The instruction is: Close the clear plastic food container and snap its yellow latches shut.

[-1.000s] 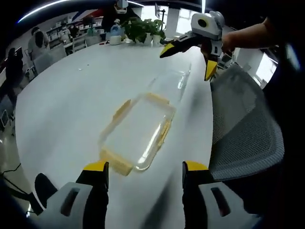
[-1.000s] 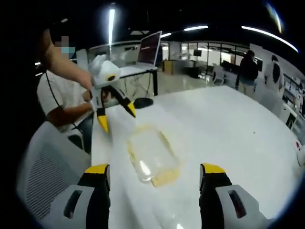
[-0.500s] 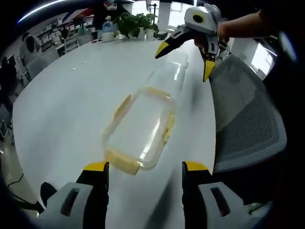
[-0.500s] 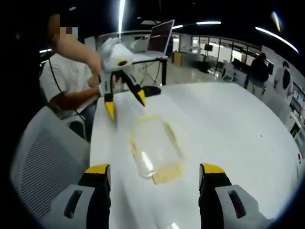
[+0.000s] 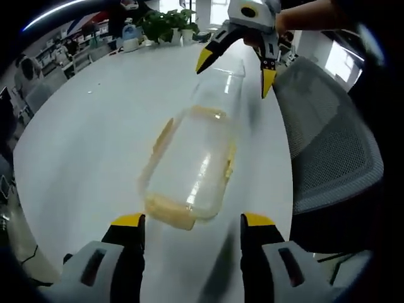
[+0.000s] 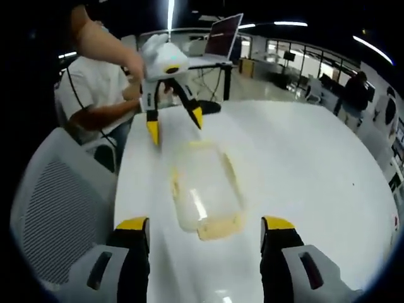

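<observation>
The clear plastic container (image 5: 189,167) lies on the white table (image 5: 82,139), with yellow latches along its sides and near end. A clear lid (image 5: 224,88) lies flat beyond it, towards my right gripper (image 5: 235,71), which hangs open above the far end. My left gripper (image 5: 192,221) stands open just short of the container's near latch, holding nothing. From the right gripper view, the container (image 6: 205,186) sits straight ahead of my open right gripper (image 6: 205,224). Over its far end hovers the left gripper (image 6: 175,124), held open by a hand.
A grey mesh chair (image 5: 328,151) stands against the table edge, also in the right gripper view as the chair (image 6: 57,208). Potted plants (image 5: 167,25) sit at the table's far end. A laptop (image 6: 224,41) stands on a further desk. People (image 6: 356,95) stand in the background.
Both cameras have shifted closer over the container, which now fills more of the space ahead of each pair of jaws. The container has stayed on the table; both grippers remain open.
</observation>
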Demonstrator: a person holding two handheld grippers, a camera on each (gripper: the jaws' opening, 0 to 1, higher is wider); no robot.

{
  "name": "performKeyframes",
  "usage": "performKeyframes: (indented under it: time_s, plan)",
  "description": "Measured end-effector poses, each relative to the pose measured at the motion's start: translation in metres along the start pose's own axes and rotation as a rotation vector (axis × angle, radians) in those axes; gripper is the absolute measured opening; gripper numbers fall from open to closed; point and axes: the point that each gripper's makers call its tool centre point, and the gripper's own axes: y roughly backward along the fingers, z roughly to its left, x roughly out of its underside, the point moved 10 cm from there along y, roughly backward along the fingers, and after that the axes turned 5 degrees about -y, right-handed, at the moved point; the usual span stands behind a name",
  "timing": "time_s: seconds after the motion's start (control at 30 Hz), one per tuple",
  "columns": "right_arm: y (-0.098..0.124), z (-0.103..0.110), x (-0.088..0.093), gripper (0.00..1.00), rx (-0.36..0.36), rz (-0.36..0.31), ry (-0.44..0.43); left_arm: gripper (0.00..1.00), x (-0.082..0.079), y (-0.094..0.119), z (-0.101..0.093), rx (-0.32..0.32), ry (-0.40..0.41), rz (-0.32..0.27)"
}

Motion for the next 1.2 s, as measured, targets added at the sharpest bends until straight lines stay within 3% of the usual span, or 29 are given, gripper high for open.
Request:
performKeyframes:
  time_s: [0.13, 0.57, 1.2]
  plan:
    - [-0.004, -0.002, -0.002, 0.75, 0.003, 0.012, -0.003, 0.62, 0.001, -0.001, 0.000, 0.010, -0.018, 0.009]
    - [-0.014, -0.008, -0.005, 0.71, -0.034, 0.051, 0.027, 0.62, -0.001, -0.008, 0.006, 0.043, -0.129, 0.049]
    - [-0.029, -0.015, 0.008, 0.63, -0.092, 0.181, 0.093, 0.61, -0.006, -0.018, 0.015, 0.077, -0.222, 0.108]
